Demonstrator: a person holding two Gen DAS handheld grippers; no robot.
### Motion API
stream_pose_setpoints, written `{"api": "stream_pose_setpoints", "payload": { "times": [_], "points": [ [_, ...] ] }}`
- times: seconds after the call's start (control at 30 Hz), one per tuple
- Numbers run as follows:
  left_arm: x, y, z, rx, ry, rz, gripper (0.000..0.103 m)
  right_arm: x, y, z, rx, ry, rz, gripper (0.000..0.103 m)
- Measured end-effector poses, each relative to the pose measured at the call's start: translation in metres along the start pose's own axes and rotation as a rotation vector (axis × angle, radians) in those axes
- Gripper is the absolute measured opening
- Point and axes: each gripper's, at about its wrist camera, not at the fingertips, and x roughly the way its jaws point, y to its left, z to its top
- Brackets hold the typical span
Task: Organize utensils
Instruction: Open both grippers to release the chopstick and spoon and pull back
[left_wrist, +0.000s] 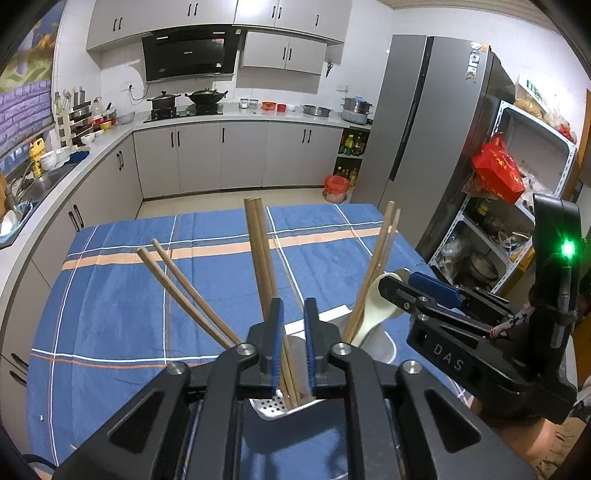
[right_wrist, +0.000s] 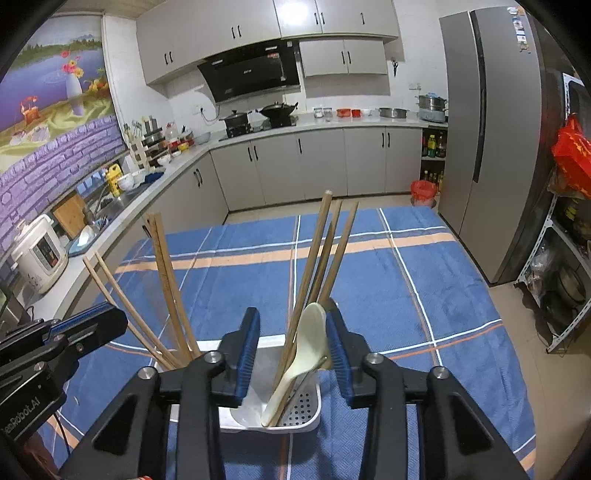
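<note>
A white utensil holder (right_wrist: 312, 424) with a perforated metal floor stands on the blue plaid tablecloth (right_wrist: 406, 295). Several wooden chopsticks lean in it. My left gripper (left_wrist: 293, 332) is over the holder (left_wrist: 334, 314), slightly open, and one chopstick pair (left_wrist: 258, 251) passes between its pads with a gap on the right side. A cream spoon (right_wrist: 306, 343) stands in the holder among more chopsticks (right_wrist: 325, 258). My right gripper (right_wrist: 291, 343) is open around the spoon, which leans by the right pad. The right gripper (left_wrist: 410, 286) also shows beside the spoon (left_wrist: 376, 310).
The cloth-covered table (left_wrist: 110, 295) fills the middle. A counter with a sink (left_wrist: 40, 184) runs along the left and back, with a rice cooker (right_wrist: 37, 254) on it. A tall fridge (left_wrist: 424, 129) and a metal shelf (left_wrist: 517, 184) stand at the right. A red bag (right_wrist: 423, 192) lies on the floor.
</note>
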Motion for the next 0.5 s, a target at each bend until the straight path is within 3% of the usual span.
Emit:
{"api": "stream_pose_setpoints", "payload": {
  "times": [0.07, 0.2, 0.33, 0.43, 0.5],
  "points": [
    [-0.009, -0.001, -0.001, -0.008, -0.015, -0.002, 0.031, -0.005, -0.001, 0.001, 0.009, -0.011, 0.003, 0.041],
    [-0.034, -0.004, -0.001, -0.032, -0.053, -0.016, 0.045, -0.024, -0.005, 0.002, 0.035, -0.043, 0.007, 0.044],
    [-0.069, -0.007, -0.007, -0.052, -0.107, -0.032, 0.066, -0.049, -0.013, -0.002, 0.078, -0.076, 0.009, 0.052],
    [-0.099, -0.015, -0.014, -0.038, -0.188, 0.019, 0.086, -0.069, -0.020, -0.010, 0.109, -0.093, 0.008, 0.054],
    [-0.125, -0.022, -0.022, -0.026, -0.283, 0.110, 0.096, -0.085, -0.024, -0.019, 0.125, -0.101, 0.004, 0.055]
  ]
}}
